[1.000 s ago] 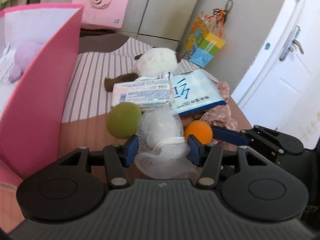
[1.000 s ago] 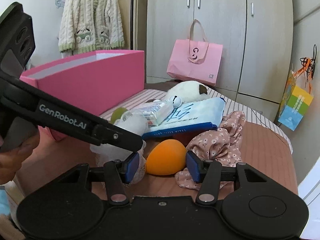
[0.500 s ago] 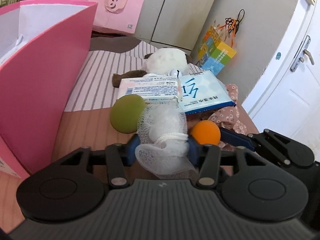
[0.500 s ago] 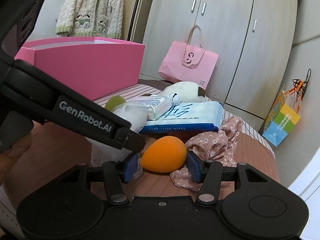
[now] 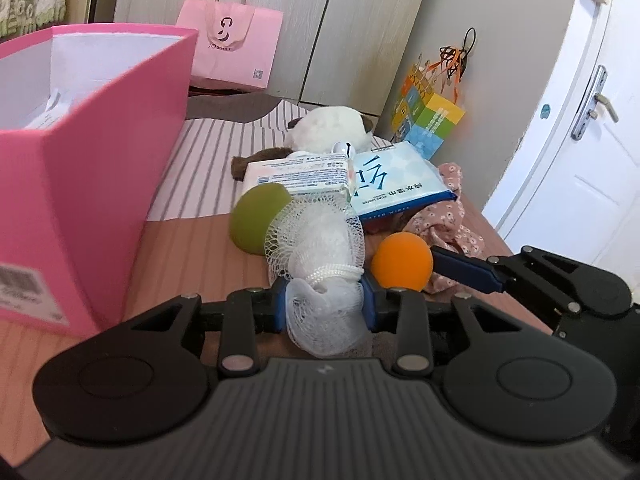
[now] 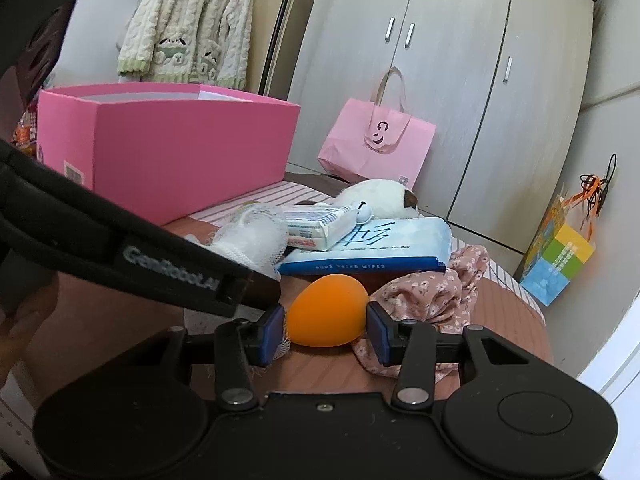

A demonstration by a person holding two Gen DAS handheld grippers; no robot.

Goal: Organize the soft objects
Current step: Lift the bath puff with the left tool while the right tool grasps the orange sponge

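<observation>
Between the left gripper's (image 5: 325,305) clamped pads sits a white mesh puff (image 5: 320,264); the right gripper (image 6: 325,330) brackets a smooth orange egg-shaped sponge (image 6: 326,312), contact unclear.

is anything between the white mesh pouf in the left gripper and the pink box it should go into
Nothing visible does. The left gripper is shut on the white mesh pouf, and the bedspread between it and the pink box lies bare. The box's near wall is tall, so the pouf likely must be lifted over its rim.

Home bedroom: wardrobe (image 6: 448,92), hanging cardigan (image 6: 188,24), striped bedding (image 5: 216,144), door (image 5: 580,168).
</observation>
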